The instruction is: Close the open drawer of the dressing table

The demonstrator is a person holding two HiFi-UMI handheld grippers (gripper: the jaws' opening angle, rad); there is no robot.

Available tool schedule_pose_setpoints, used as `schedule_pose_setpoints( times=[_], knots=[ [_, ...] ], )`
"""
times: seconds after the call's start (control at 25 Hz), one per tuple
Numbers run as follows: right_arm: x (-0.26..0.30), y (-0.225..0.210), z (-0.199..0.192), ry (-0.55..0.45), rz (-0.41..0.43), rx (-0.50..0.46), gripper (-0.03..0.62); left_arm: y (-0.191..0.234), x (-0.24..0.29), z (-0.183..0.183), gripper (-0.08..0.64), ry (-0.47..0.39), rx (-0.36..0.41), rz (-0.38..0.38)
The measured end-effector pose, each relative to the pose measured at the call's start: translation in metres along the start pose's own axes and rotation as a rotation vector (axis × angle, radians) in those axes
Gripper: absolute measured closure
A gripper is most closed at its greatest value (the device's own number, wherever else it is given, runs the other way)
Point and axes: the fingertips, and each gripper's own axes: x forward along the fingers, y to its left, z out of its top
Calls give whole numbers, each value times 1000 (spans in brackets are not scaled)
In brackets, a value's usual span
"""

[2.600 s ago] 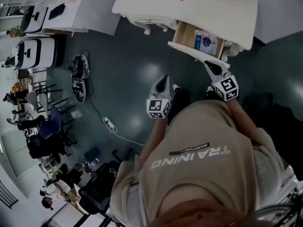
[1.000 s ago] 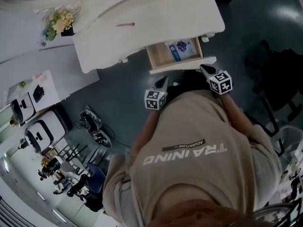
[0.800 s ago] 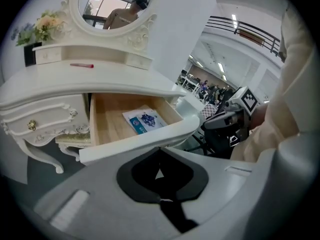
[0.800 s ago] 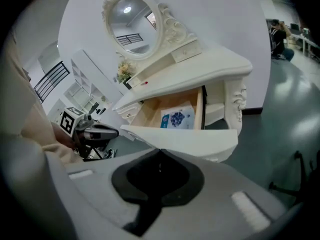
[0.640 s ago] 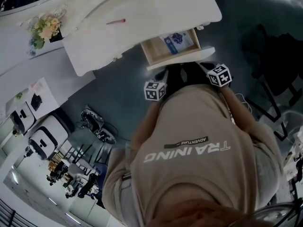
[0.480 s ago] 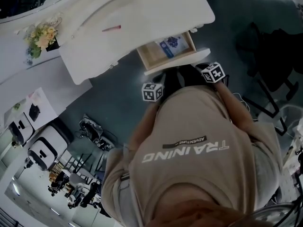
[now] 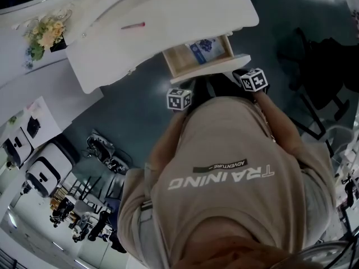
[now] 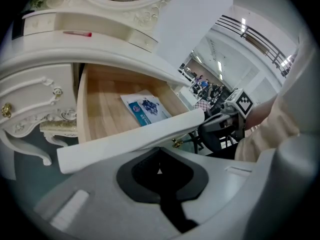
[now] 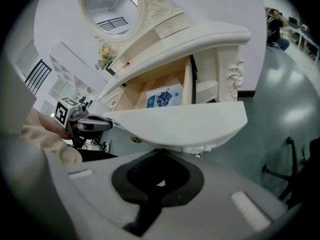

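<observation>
Bearing "TRAINING", the person's shirt (image 7: 230, 167) faces the open drawer (image 7: 180, 61).

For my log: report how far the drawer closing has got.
Done: the left gripper and right gripper, both shut, sit at the white front panel of the light wooden drawer. In hand: a push, apparently. Remaining: the drawer stands wide open, blue-printed packet visible inside.

The head camera is looking steeply down over the person's shoulders, taking in the dressing table (image 7: 168, 15) and its open drawer (image 7: 182, 61) from well off. Each gripper camera is sitting low and close under the drawer front (image 8: 130, 136), facing up into the drawer, one from each end. All three are sharing the drawer's inside, and each gripper view is catching the other tool: right gripper (image 8: 206, 120), left gripper (image 9: 107, 124).
</observation>
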Motion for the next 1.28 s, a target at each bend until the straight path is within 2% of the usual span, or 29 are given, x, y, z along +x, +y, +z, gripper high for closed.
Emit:
schedule_pose_setpoints(
  times=[0.28,0.48,0.6,1.04,1.28],
  knots=[
    [0,-1,23,18,-4,-59,588,9,-3,19,558,15,6,0],
    [2,-6,51,7,-15,-71,588,21,5,38,558,55,80,-16],
    [2,-4,58,29,-18,-86,588,27,3,44,558,71,86,-13],
    [25,-16,128,-5,-56,-62,588,74,6,105,558,23,65,4],
    [30,-30,163,-85,-59,-4,588,97,15,135,558,-23,44,52]
  ],
)
